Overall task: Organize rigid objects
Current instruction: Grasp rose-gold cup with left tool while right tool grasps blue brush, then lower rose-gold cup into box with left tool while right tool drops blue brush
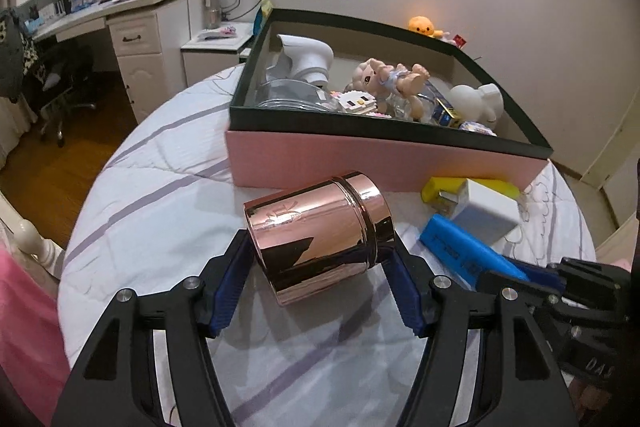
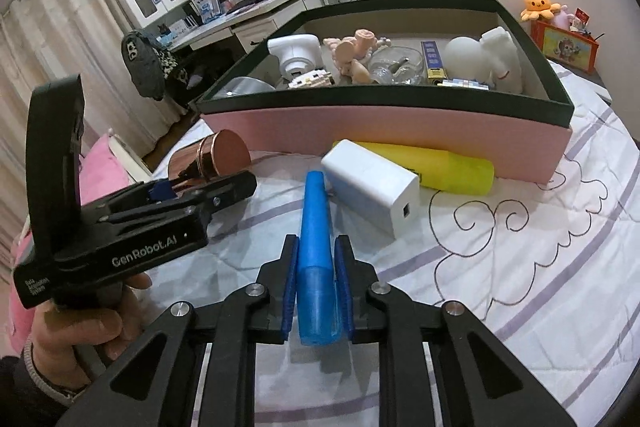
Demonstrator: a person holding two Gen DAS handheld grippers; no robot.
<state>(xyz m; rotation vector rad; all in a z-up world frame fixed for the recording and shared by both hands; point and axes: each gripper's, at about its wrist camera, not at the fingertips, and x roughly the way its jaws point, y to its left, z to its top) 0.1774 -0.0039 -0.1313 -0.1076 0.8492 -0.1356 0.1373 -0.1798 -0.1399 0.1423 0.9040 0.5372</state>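
Pick-up step, both at once: left gripper (image 1: 320, 263) clasping the shiny rose-gold metal canister (image 1: 316, 235) lying between its pads; right gripper (image 2: 317, 291) clenched on the blue plastic marker (image 2: 317, 239). Next: lifting over the pink box's dark-green rim (image 2: 384, 97) ahead.

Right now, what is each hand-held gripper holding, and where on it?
Right hand-held gripper: blue marker, gripped near one end. Left hand-held gripper: rose-gold tin, clasped across its sides.

Box wall (image 2: 400, 135) blocks ahead; bedspread (image 2: 520, 247) right free.

Glossy rose-gold metal canister (image 1: 320, 235)
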